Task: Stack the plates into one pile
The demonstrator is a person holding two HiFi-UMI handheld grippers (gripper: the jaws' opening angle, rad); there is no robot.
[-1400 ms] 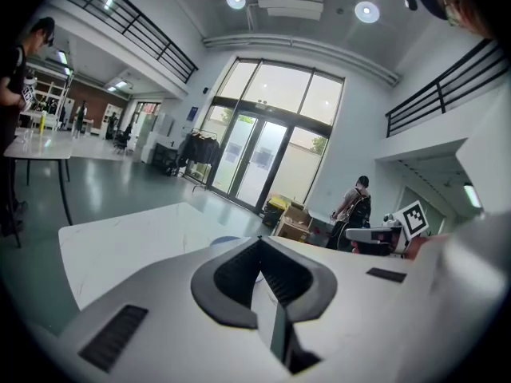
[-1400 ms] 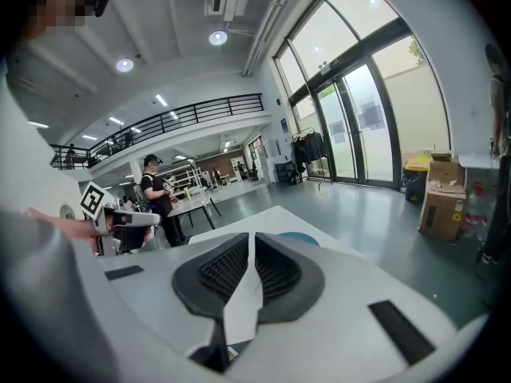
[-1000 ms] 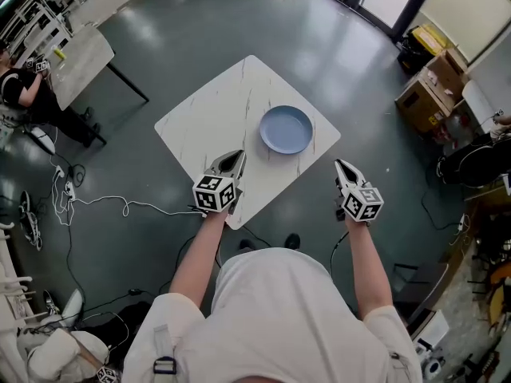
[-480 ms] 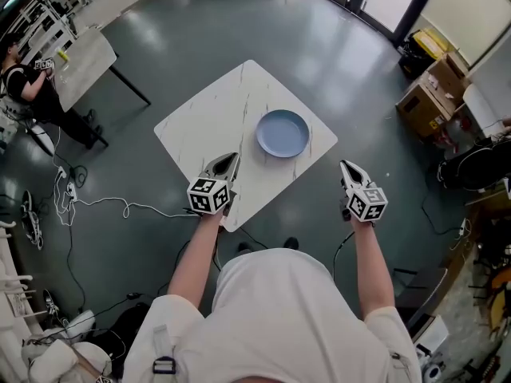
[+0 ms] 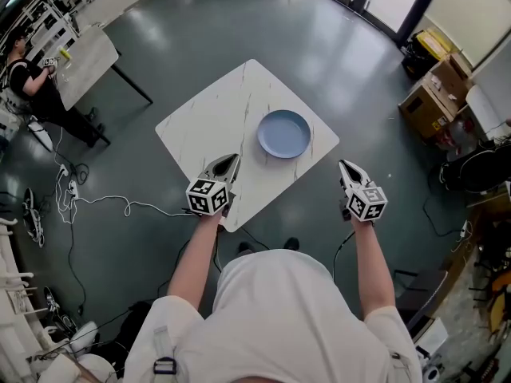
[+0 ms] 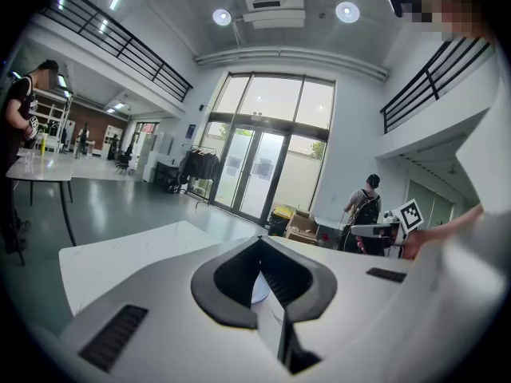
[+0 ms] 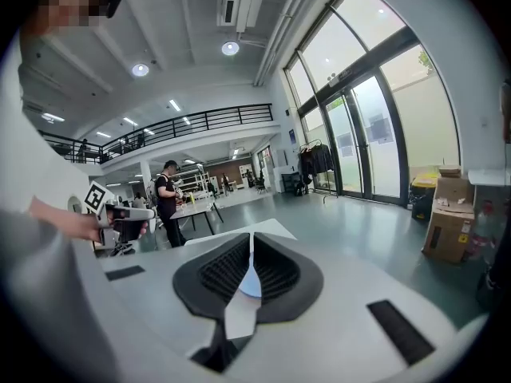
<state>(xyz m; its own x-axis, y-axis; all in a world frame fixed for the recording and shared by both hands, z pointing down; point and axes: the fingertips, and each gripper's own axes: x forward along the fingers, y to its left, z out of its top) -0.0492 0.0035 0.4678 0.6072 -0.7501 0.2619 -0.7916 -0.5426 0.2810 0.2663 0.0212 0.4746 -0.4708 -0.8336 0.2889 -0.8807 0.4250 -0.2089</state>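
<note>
Well, barely anything has shifted in the past second: left gripper [image 5: 232,159] hangs clenched and empty over the near edge of the table [image 5: 206,116]. The blue plate [image 5: 283,133], seemingly one pile, sits alone right of centre. Then right gripper [image 5: 342,165], clenched on nothing, floats off the right edge above the floor [image 5: 239,22]. Stacking looks finished, I'd say; bare tabletop lies left of the plate, open floor all round.

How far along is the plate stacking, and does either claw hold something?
Done, it seems: only one blue plate pile lies on the white table; how many plates it holds cannot be told. In hand: nothing; the left claw and right claw are both shut, empty, held back from the pile. Left: no loose plate shows, so probably nothing.
</note>
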